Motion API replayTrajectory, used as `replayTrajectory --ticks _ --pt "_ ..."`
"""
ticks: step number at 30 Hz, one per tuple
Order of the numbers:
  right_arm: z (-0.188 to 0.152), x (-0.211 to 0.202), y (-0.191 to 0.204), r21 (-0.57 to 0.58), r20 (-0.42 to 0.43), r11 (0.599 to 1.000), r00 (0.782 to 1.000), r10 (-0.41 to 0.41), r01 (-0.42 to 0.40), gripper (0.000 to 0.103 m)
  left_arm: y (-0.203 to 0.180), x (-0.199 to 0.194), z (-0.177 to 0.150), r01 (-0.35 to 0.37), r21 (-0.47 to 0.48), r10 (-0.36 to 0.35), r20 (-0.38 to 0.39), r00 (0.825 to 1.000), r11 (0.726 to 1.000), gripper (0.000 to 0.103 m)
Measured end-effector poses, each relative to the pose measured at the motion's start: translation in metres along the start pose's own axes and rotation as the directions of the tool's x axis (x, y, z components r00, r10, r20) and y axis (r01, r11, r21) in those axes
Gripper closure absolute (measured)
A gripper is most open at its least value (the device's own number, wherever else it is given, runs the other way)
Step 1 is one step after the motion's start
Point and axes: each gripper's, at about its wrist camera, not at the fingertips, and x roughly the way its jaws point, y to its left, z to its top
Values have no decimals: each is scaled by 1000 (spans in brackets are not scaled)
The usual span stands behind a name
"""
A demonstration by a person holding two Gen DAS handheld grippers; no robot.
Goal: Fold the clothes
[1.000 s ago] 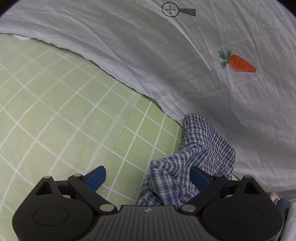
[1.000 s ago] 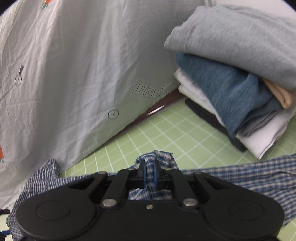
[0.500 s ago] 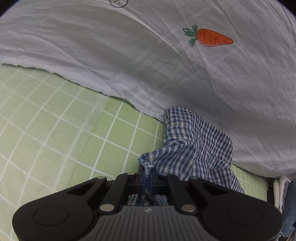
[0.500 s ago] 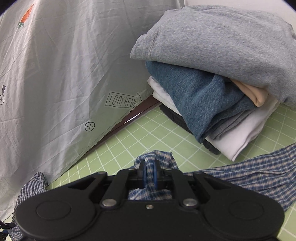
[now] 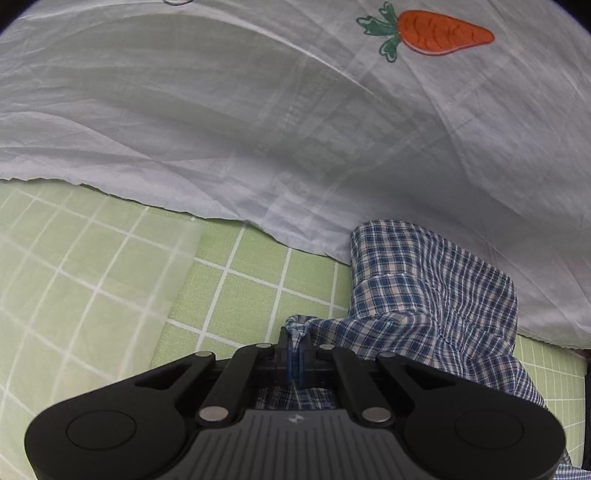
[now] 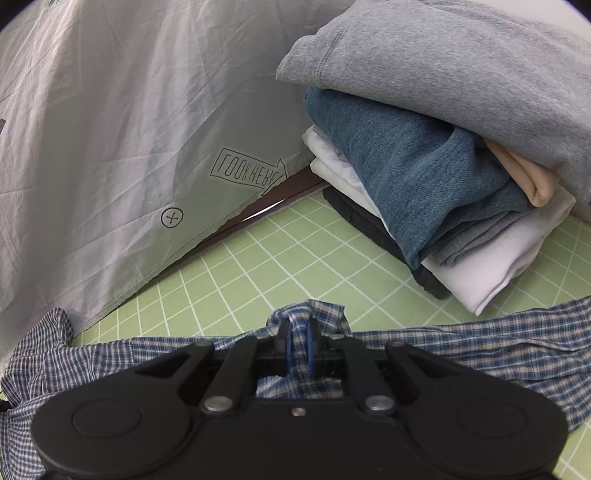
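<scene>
A blue-and-white checked garment (image 5: 428, 295) lies crumpled on the green grid mat (image 5: 236, 288), its far end against a pale sheet. My left gripper (image 5: 295, 341) is shut on a bunched edge of it, with cloth pinched between the blue pads. In the right wrist view the same checked garment (image 6: 480, 343) stretches across the mat (image 6: 280, 266) from left to right. My right gripper (image 6: 300, 332) is shut on another pinched fold of it near the middle.
A pale grey sheet (image 5: 258, 129) with a carrot print (image 5: 436, 31) hangs along the far side of the mat. A stack of folded clothes (image 6: 443, 155), grey on top, then blue, beige, white and black, stands at the right. A translucent film (image 5: 85, 280) covers the left mat.
My left gripper was open beside the checked cloth and has shut on its edge, then moved nearer the sheet. The right gripper kept its grip and sank a little; the stack looms larger.
</scene>
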Motion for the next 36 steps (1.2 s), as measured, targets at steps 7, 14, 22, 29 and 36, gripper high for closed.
replayTrajectory --ticks 7,14,22,29,36 --pt "4 -17 14 -89 52 996 999 -10 15 95 -9 -40 2 -65 90 60 57 997 994 29" --pt "-8 -69 53 -238 91 964 985 145 -120 95 20 -119 -50 -47 44 42 118 992 998 23" --pt "-106 -104 82 -318 -255 861 911 325 -397 89 26 -174 -168 -27 -12 26 -8 1000 1000 23" --pt "-136 -166 56 -372 -173 866 942 288 -333 3 5 -214 -228 7 60 -4 -46 999 998 14" --pt "-128 -171 -4 -352 -94 919 984 152 -176 0 -31 -231 -262 48 113 -47 -15 999 992 8"
